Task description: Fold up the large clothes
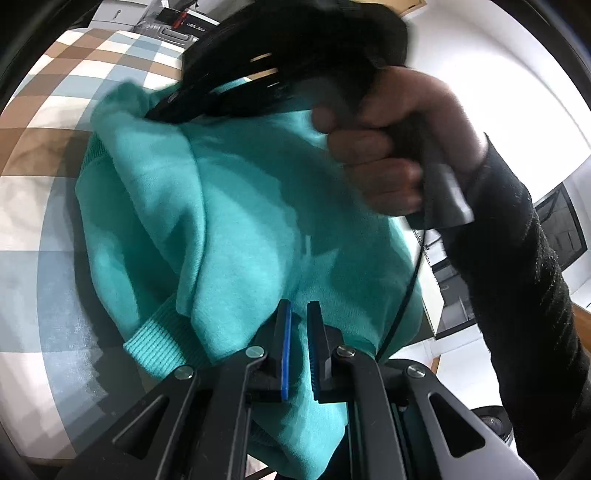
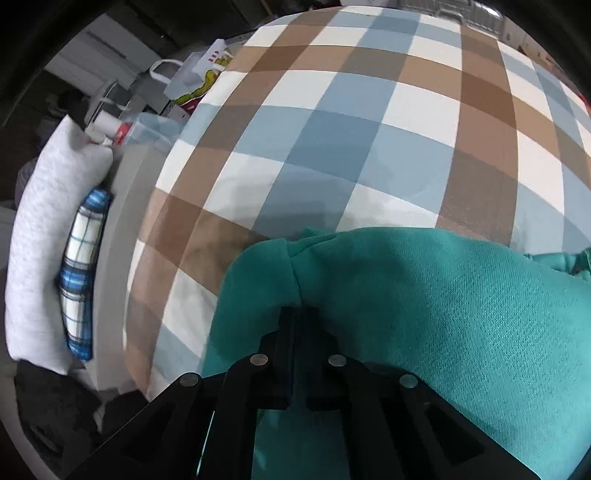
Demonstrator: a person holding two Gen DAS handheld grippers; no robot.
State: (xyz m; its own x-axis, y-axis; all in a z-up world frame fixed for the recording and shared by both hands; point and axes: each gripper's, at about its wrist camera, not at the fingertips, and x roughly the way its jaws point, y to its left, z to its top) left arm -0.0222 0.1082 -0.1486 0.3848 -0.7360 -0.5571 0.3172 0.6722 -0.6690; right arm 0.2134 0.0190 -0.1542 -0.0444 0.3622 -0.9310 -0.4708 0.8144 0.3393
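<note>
A teal sweatshirt [image 1: 229, 221] hangs bunched above a bed with a checked brown, blue and white cover [image 1: 48, 155]. My left gripper [image 1: 299, 314] has its blue pads close together, pinching a fold of the sweatshirt. A ribbed cuff [image 1: 155, 347] hangs at lower left. My right gripper [image 1: 177, 110] shows at the top of the left wrist view, held by a bare hand [image 1: 391, 147], its tips in the fabric. In the right wrist view my right gripper [image 2: 300, 314] is shut on the sweatshirt [image 2: 424, 302], above the checked cover [image 2: 332, 129].
A white pillow [image 2: 48, 229] and a blue plaid cloth [image 2: 81, 266] lie beside the bed at left. Bags and boxes [image 2: 184, 81] stand beyond them. The person's black sleeve [image 1: 517, 295] fills the right of the left wrist view. Grey cases [image 1: 173, 26] stand past the bed.
</note>
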